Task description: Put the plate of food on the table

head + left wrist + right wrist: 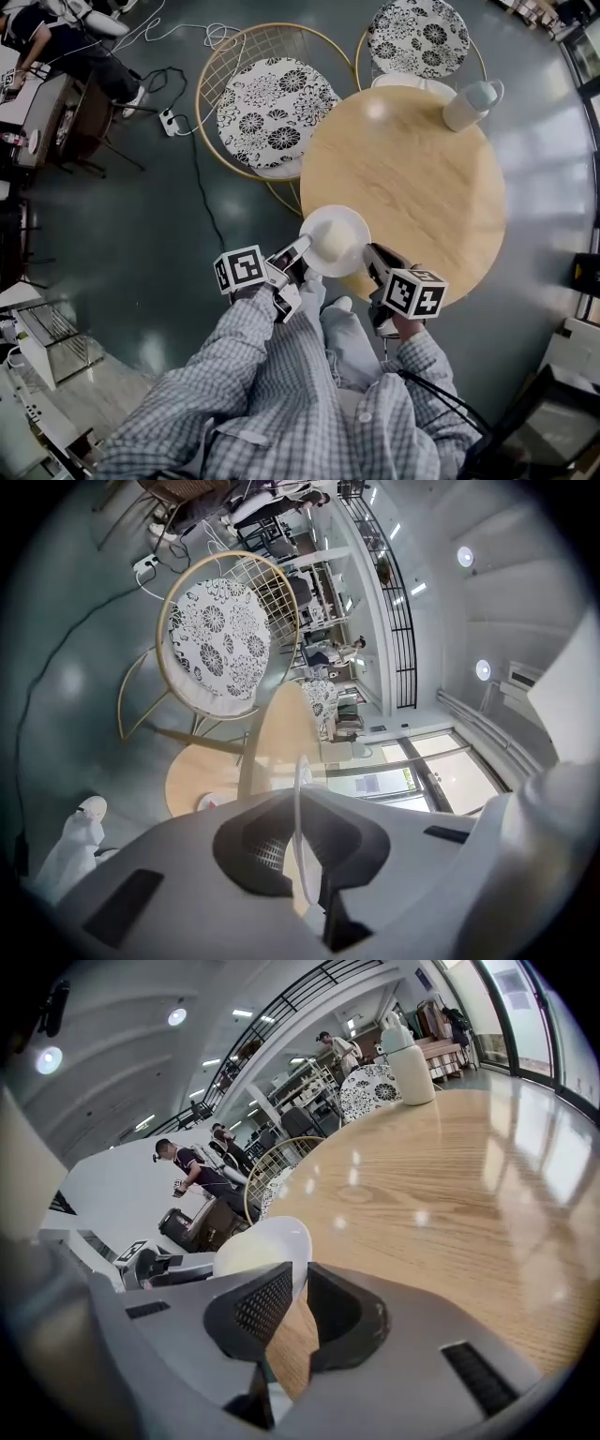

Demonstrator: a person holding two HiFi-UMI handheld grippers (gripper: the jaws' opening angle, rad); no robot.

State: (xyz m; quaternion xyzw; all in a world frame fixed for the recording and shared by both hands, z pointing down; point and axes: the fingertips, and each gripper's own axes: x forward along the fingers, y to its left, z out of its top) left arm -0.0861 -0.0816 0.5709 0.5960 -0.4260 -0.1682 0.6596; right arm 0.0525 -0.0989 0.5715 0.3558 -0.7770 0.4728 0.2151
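A glossy dark grey floor [187, 234] lay under a round, pale wooden bench [412, 178]. Nearest in the head view were the checked sleeves [281, 375] of the person holding both grippers, each with its marker cube [240, 269] towards the body.

The left gripper [302, 251] reached in from the left. In its own view the left gripper [298, 855] had its jaws clamped on the rim of a white plate [298, 827], seen edge-on as a thin pale line between the ribbed pads. The right gripper [370, 255] came from the opposite side. In its view the right gripper [298, 1302] had its jaws drawn almost together, with the plate's rim [286, 1237] pinched between them.

The plate [328, 218] sat between the two grippers at the bench's near-left edge, partly over the wood and partly past it. Whether it touched the top could not be told. It carried a smooth, pale cream mound of food [337, 246], which also showed in the right gripper view [246, 1251].

Beyond the plate the bench top [450, 1185] was glossy. A white lidded jug [469, 103] stood upright near the far rim, well apart from the plate. Whatever it held could not be seen.

Two gold wire chairs with black-and-white floral cushions stood past the bench, one [272, 108] at its left edge and one [419, 37] behind the jug. Further left, a power strip [171, 121] and cables lay on the floor, and a seated person [66, 47] was at the far corner.
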